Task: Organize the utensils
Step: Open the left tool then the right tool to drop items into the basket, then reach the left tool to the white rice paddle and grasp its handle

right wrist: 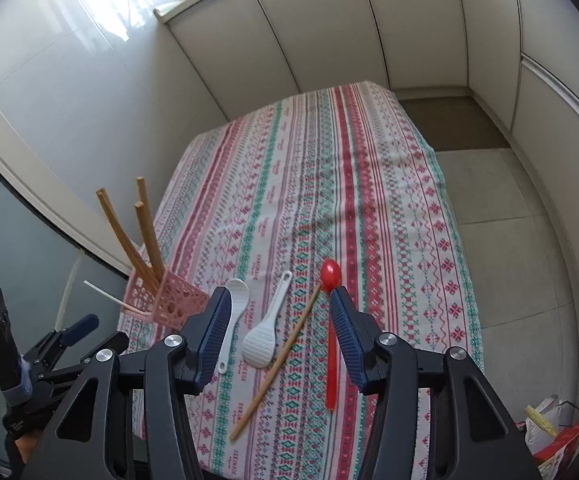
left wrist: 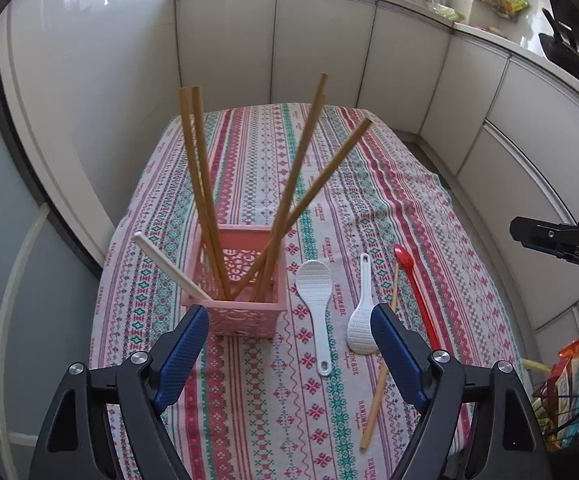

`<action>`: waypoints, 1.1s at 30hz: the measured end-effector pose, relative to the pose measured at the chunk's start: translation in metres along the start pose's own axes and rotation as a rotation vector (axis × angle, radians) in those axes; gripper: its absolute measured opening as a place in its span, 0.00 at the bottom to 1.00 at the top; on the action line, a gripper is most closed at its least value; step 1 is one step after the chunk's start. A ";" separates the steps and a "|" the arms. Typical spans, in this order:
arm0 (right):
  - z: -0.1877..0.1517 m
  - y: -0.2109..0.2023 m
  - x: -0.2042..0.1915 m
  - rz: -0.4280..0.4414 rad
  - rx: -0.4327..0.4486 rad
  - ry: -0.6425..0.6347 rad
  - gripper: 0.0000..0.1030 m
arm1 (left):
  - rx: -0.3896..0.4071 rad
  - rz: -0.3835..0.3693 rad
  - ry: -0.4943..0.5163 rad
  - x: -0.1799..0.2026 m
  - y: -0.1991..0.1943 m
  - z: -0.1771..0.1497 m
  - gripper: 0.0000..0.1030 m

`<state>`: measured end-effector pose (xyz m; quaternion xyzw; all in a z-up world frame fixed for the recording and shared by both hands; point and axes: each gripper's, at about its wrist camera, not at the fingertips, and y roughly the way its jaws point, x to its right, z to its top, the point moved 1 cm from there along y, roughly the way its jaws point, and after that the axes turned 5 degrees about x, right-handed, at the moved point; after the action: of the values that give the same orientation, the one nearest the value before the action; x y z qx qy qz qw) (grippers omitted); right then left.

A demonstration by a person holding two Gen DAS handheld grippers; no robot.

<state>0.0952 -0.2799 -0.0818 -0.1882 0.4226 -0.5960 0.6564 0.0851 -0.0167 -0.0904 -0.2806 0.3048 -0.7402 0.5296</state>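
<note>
- The left gripper point(left wrist: 289, 332) hung above the near end of the patterned tablecloth point(left wrist: 369, 200) with its blue-padded fingers point(left wrist: 183, 354) spread wide and nothing between them.
- A pink basket point(left wrist: 245, 304) stood just past the left finger, holding several wooden chopsticks point(left wrist: 205, 184) that leaned outward, along with one white chopstick point(left wrist: 165, 264) tilted over its left rim.
- Between the fingertips, on the cloth, lay a white rice paddle point(left wrist: 315, 304), bowl end away from the camera; a second white rice paddle point(left wrist: 363, 320) lay close beside the right finger, bowl end near.
- A loose wooden chopstick point(left wrist: 377, 392) passed under the right finger, and a red spoon point(left wrist: 417, 292) lay just beyond it.
- The right gripper point(right wrist: 279, 332) had its fingers point(right wrist: 347, 340) apart and gripped nothing.
- In the right wrist view, the second paddle point(right wrist: 265, 332) and the loose chopstick point(right wrist: 277, 364) lay in the gap between the fingers, on the cloth.
- The red spoon's point(right wrist: 331, 320) handle ran along the inside of the right finger; the first paddle point(right wrist: 233, 308) sat against the left one.
- Whether either finger touched these utensils could not be told.
</note>
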 end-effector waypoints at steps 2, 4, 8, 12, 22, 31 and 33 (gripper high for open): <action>-0.007 0.010 0.010 -0.029 -0.050 0.008 0.54 | -0.014 -0.006 0.025 0.009 0.004 -0.004 0.82; -0.013 0.020 0.021 -0.047 -0.103 0.037 0.55 | -0.035 -0.010 0.049 0.018 0.009 -0.007 0.82; -0.023 0.035 0.040 -0.076 -0.183 0.087 0.55 | -0.079 -0.013 0.081 0.032 0.020 -0.013 0.82; -0.025 0.043 0.057 -0.094 -0.221 0.134 0.55 | -0.134 -0.042 0.158 0.057 0.036 -0.017 0.81; -0.033 0.055 0.097 -0.154 -0.272 0.188 0.55 | -0.295 -0.045 0.254 0.115 0.131 0.004 0.33; -0.032 0.070 0.112 -0.169 -0.305 0.202 0.55 | -0.393 0.025 0.187 0.100 0.206 0.019 0.28; -0.031 0.073 0.113 -0.170 -0.308 0.206 0.55 | -0.389 0.021 0.188 0.100 0.208 0.022 0.28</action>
<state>0.1085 -0.3619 -0.1917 -0.2591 0.5562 -0.5937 0.5206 0.2007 -0.1684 -0.2219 -0.3041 0.4930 -0.6848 0.4422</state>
